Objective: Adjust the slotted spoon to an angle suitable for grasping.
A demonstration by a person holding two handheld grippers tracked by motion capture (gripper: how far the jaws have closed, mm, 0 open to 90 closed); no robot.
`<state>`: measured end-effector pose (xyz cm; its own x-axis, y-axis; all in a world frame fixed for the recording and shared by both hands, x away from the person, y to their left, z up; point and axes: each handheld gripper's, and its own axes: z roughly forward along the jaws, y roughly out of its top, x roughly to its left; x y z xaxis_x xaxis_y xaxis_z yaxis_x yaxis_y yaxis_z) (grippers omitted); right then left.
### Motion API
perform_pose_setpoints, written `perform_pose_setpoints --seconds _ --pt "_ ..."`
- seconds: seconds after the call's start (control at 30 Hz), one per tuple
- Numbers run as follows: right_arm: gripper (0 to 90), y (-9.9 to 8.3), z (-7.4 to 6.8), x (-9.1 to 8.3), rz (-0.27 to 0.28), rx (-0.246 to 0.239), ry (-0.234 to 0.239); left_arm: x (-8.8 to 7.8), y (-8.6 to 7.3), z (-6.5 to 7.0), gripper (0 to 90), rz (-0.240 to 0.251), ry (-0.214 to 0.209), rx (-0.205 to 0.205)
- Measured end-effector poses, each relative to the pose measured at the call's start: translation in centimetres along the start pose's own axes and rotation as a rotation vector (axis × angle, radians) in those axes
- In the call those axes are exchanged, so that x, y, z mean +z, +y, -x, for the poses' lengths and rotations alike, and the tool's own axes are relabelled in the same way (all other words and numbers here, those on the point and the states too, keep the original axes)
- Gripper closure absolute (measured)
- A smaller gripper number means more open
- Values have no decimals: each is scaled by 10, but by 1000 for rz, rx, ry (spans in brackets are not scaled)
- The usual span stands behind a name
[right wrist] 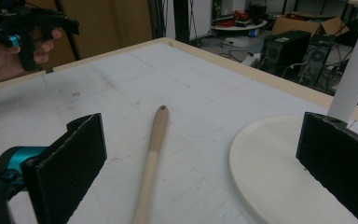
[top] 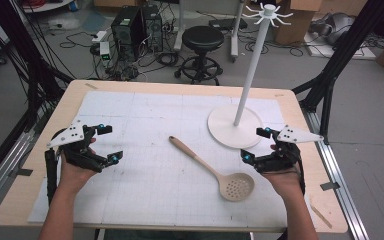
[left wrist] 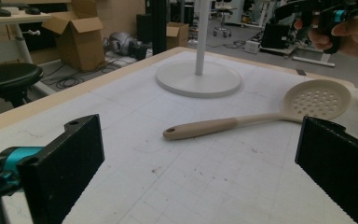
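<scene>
A beige slotted spoon (top: 215, 167) lies on the white gridded mat (top: 145, 115), handle pointing to the far left, perforated bowl near the front right. In the left gripper view the spoon (left wrist: 242, 122) lies ahead of the jaws. A white hook stand (top: 252, 70) rises from its round base (top: 219, 129) at the back right. My left gripper (top: 109, 144) hovers open at the mat's left side. My right gripper (top: 255, 145) hovers open beside the spoon's bowl, just in front of the base. In the right gripper view the spoon's handle (right wrist: 152, 154) runs between the wide-apart jaws, apart from them.
The wooden table (top: 45, 150) carries the mat. Beyond its far edge stand a black stool (top: 201, 40), computer towers (top: 136, 25) and cardboard boxes (top: 300, 15). Black frame posts (top: 337, 60) flank both sides. A wooden stick (top: 320, 214) lies at the front right corner.
</scene>
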<state>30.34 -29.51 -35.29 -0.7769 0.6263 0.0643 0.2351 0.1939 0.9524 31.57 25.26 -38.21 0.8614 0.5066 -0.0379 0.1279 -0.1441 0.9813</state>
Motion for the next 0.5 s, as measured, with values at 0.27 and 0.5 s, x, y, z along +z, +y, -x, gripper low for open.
perform_pose_setpoints --seconds 0.27,0.5 --pt "5 1 -1 4 -4 -2 7 -1 0 0 17 6 2 -1" --pt "5 5 -6 17 -40 -14 20 -2 0 1 17 2 6 2"
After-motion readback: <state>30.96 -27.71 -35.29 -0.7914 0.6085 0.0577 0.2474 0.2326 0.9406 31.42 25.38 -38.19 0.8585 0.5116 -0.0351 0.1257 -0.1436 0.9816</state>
